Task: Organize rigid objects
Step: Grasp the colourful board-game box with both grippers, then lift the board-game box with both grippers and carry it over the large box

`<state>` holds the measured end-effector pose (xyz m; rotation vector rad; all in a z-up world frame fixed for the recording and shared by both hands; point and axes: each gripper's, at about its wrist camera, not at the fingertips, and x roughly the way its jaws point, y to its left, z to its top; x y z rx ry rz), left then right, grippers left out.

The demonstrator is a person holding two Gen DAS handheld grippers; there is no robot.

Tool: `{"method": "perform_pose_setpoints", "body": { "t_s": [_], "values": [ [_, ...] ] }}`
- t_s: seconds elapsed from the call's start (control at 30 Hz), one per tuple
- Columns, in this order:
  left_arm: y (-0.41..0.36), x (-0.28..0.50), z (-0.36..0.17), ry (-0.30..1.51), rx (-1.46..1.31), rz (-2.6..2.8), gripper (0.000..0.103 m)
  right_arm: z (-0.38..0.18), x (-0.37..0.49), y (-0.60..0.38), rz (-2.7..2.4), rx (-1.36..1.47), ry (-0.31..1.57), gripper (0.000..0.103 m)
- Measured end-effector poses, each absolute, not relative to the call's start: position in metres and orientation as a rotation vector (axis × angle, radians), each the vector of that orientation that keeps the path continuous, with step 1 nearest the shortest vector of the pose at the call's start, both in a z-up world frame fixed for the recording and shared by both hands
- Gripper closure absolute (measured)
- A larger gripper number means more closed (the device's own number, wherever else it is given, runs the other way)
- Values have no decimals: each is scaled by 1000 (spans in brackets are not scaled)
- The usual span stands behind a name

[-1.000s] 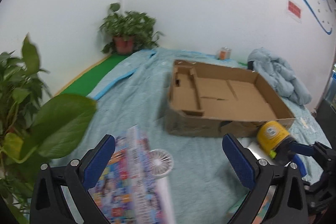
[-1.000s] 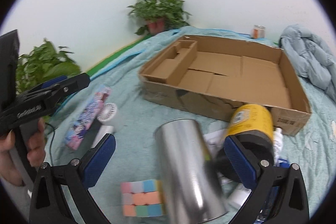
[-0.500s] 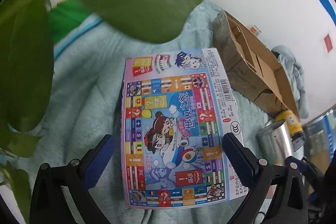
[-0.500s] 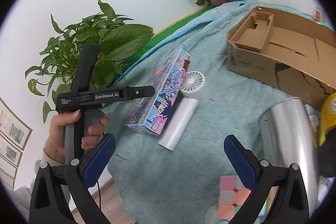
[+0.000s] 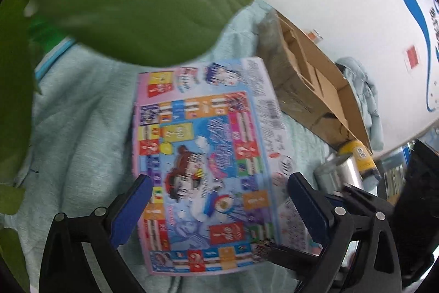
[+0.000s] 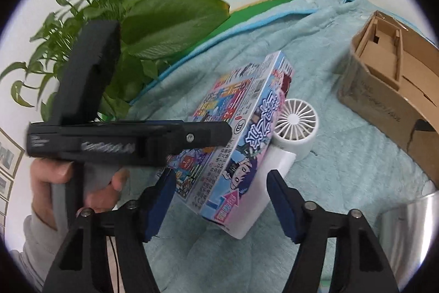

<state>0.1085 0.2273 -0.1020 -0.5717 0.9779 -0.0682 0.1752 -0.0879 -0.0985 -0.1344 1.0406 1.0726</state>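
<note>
A colourful board game box point(image 5: 208, 161) lies tilted on the teal blanket. My left gripper point(image 5: 219, 197) stands open astride it, one blue pad near each long edge. From the right wrist view the left gripper point(image 6: 219, 133) reaches over the game box point(image 6: 233, 144), with a hand point(image 6: 55, 175) on its grip. My right gripper point(image 6: 222, 202) has the box's near corner between its jaws; they are closing, and the pads are still clear of the box. A white tube point(image 6: 260, 183) lies against the box's right side.
A small white fan point(image 6: 296, 125) stands behind the game box. A shallow cardboard box point(image 6: 384, 89) lies at the right. Near it are a steel cup point(image 5: 337, 175) and a yellow can point(image 5: 359, 155). Large plant leaves point(image 5: 137, 4) hang close on the left.
My left gripper has dropped from a view of the cardboard box onto the game box. My right gripper has swung left from the steel cup to the game box and its jaws have narrowed.
</note>
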Motion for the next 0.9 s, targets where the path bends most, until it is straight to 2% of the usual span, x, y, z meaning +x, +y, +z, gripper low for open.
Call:
{"method": "perform_pose_setpoints", "body": {
  "t_s": [0.07,0.2,0.37,0.67,0.73,0.9],
  "values": [
    [218,109,-98,989,-542,-98,4,-107,174,-83,1067,-137,1068,44],
    [219,100,-92,994,-522,-95,9,-109,169,-89,1073,-120,1074,44],
    [244,94,-99,1004,-556,133,8,-117,169,-94,1042,-137,1087,45],
    [236,103,-105,1016,-597,37,7,-124,177,-91,1039,-91,1108,46],
    [234,95,-106,1009,-580,40,7,-125,179,-89,1041,-87,1116,45],
    [215,90,-96,986,-468,67,7,-126,180,-70,1005,-137,1100,30]
  ]
}}
